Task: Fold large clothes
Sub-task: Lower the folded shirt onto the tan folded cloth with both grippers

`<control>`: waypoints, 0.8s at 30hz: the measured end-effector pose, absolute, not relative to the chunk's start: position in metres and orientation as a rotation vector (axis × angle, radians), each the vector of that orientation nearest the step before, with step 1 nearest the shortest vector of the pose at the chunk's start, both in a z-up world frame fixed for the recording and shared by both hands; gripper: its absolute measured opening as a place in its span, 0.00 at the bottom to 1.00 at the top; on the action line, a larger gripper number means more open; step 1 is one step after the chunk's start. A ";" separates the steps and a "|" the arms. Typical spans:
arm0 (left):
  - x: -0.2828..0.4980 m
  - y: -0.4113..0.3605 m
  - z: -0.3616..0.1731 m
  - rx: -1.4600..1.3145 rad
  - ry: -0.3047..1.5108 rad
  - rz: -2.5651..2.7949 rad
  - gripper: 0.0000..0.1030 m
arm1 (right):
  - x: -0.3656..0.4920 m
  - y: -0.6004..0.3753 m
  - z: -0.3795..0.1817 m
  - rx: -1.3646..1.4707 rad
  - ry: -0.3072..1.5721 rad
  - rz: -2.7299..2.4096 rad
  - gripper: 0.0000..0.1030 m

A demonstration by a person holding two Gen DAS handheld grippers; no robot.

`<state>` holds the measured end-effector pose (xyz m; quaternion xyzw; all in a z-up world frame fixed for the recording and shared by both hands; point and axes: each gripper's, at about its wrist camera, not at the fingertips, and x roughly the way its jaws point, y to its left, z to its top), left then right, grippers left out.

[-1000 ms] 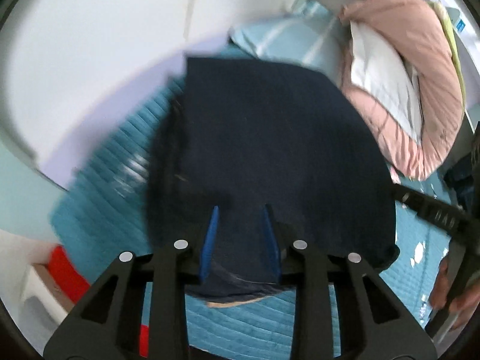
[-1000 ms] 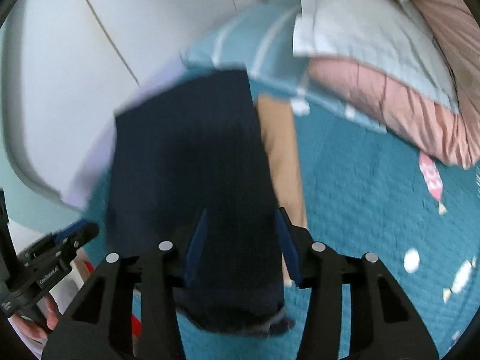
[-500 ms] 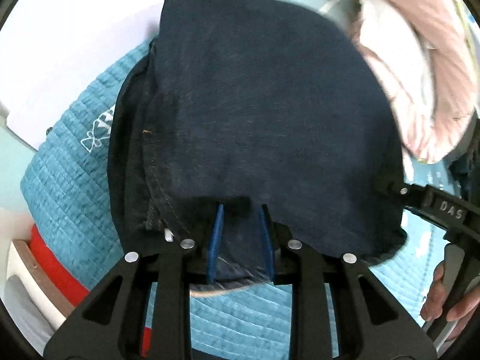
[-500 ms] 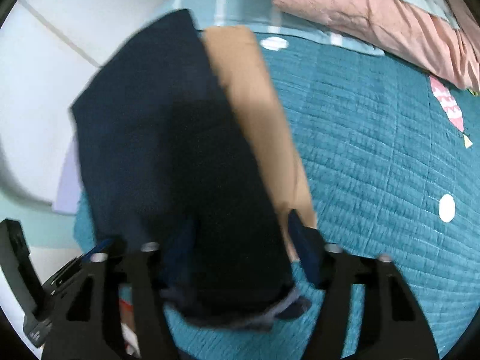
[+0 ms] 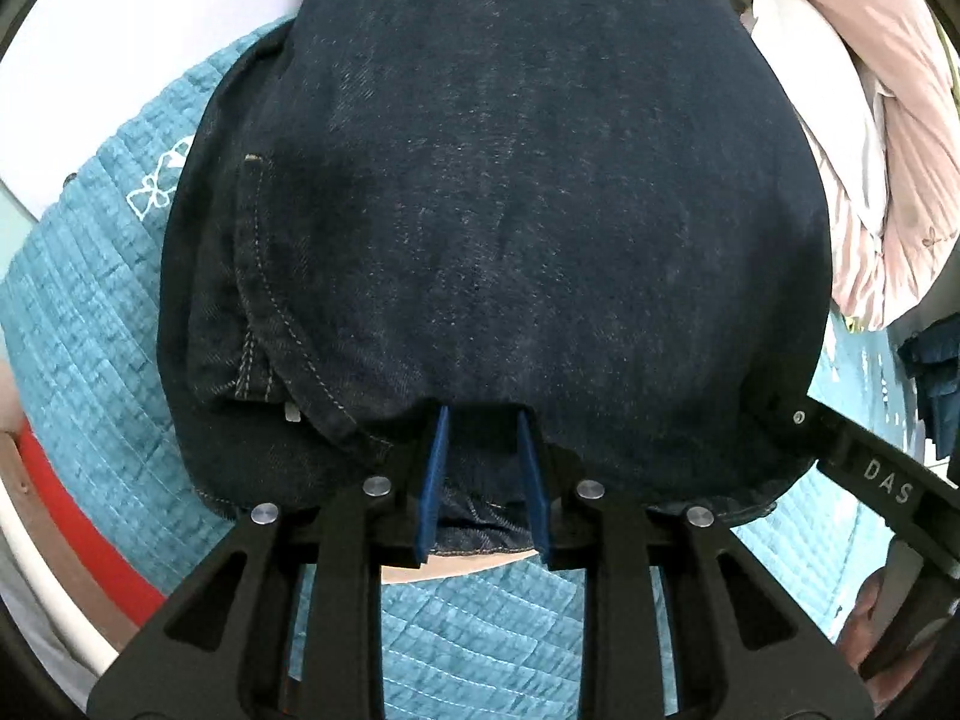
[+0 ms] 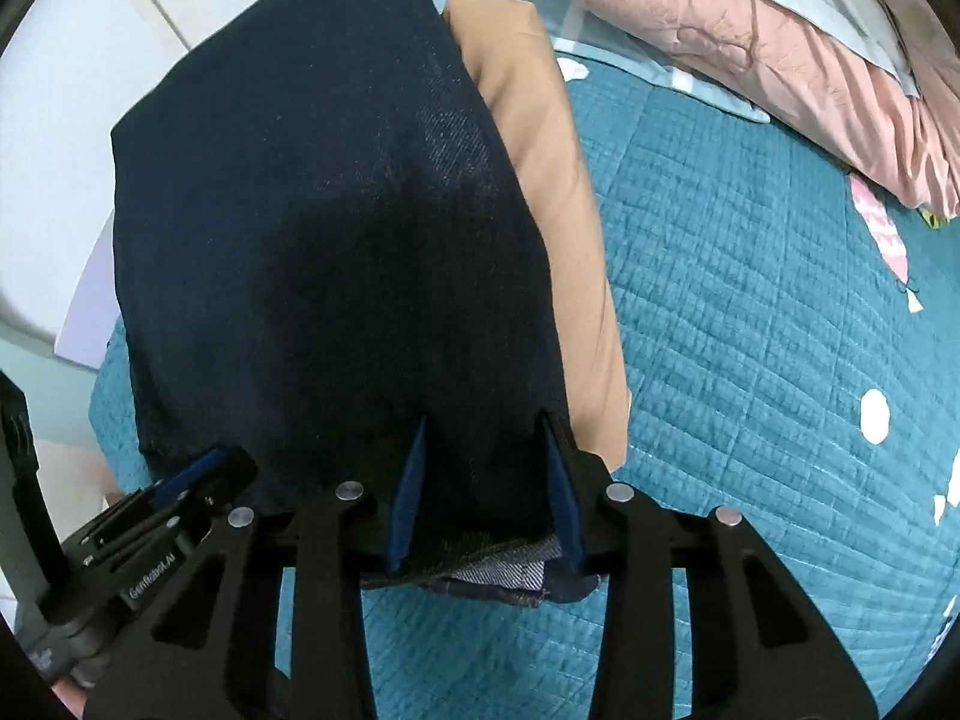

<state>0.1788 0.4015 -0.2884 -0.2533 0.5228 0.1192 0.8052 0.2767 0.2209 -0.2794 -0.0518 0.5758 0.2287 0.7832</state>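
Dark blue jeans [image 5: 510, 210] lie folded on the teal bedspread [image 5: 78, 312] and fill most of the left wrist view. My left gripper [image 5: 481, 414] is shut on their near hem, with denim bunched between the blue pads. In the right wrist view the jeans [image 6: 330, 210] partly cover a folded tan garment [image 6: 552, 180]. My right gripper [image 6: 483, 420] grips the hem at the jeans' other corner, its jaws closing with denim between them. One finger [image 5: 840, 450] of the right gripper shows at the right; the left gripper's fingers [image 6: 198, 468] show at the lower left.
A pink quilt [image 6: 780, 60] and a white pillow [image 5: 840, 90] are heaped at the far right of the bed. Bare teal bedspread [image 6: 780, 360] spreads to the right of the clothes. A white wall [image 6: 54, 120] runs behind, and a red strip [image 5: 78, 516] edges the bed's left side.
Both grippers have sunk toward the bed with the jeans' hem in them. The lifted denim layer has come down over the rest of the jeans and now fills both views.
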 end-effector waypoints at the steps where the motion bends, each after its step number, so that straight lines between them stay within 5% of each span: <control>1: 0.181 0.400 -0.289 -0.538 1.119 0.256 0.25 | 0.276 0.221 -0.278 -0.115 1.242 0.495 0.35; 9: 0.176 0.387 -0.278 -0.519 1.121 0.285 0.27 | 0.268 0.212 -0.263 -0.082 1.222 0.521 0.43; 13: 0.171 0.376 -0.265 -0.521 1.095 0.271 0.80 | 0.264 0.207 -0.255 -0.041 1.202 0.560 0.49; 14: 0.168 0.374 -0.261 -0.506 1.085 0.285 0.83 | 0.261 0.206 -0.251 -0.043 1.195 0.570 0.51; 24: 0.144 0.333 -0.246 -0.430 1.076 0.282 0.83 | 0.247 0.173 -0.222 0.052 1.146 0.595 0.64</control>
